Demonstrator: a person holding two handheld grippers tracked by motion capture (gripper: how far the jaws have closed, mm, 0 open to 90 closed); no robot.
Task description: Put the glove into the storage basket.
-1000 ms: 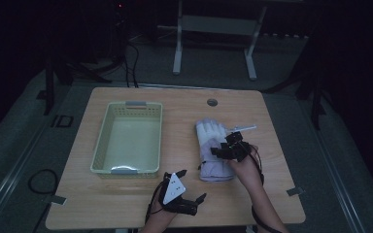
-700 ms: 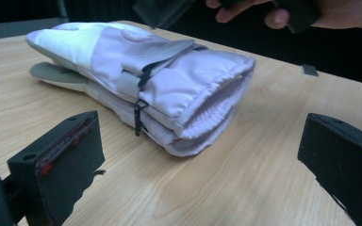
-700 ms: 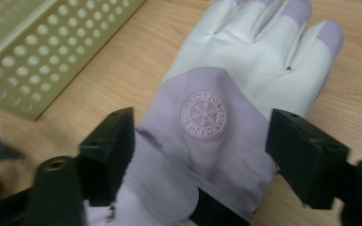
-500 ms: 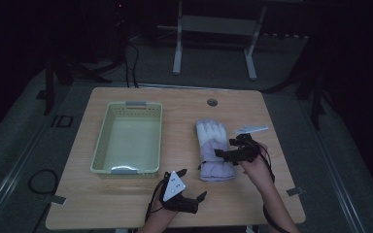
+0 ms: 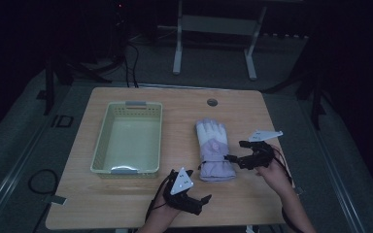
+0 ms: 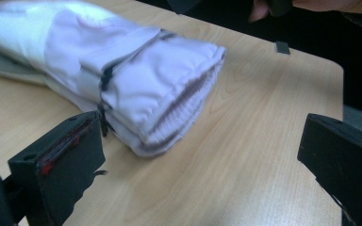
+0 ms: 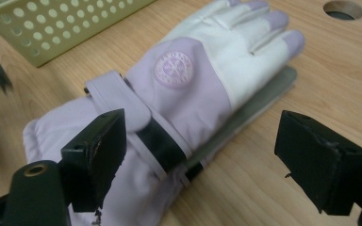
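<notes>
Here, from left to right across the desk (image 5: 126, 194):

Basket: a pale green basket (image 5: 127, 138) with perforated walls sits on the left half of the desk, long side running away from the person; it has grey handle pieces at its near and far ends.

Left claw: the left claw (image 5: 194, 204) is low at the near edge of the desk, just right of the basket's near corner, a grey three-cornered plate on top. Its jaws stand wide apart and hold nothing. In the left gripper view the left claw (image 6: 198, 165) points at the cuff opening, with bare wood between the jaws and the cuff close to the left-hand jaw.

Glove: a lilac and white glove (image 5: 212, 150) lies flat on the desk right of the basket, fingers pointing away from the person, cuff toward the near edge. The right gripper view shows a round badge (image 7: 174, 69) on its back and a strap across the wrist. A second layer shows beneath it along one side, so it looks like a stacked pair.

Right claw: the right claw (image 5: 234, 159) is just beside the glove's wrist on its right side, jaws spread, gripping nothing. In the right gripper view the right claw (image 7: 198, 150) frames the wrist strap, one jaw over the cuff, the other over bare wood.

Hole: a round cable hole (image 5: 212, 102) sits near the desk's far edge, beyond the glove's fingertips.
</notes>
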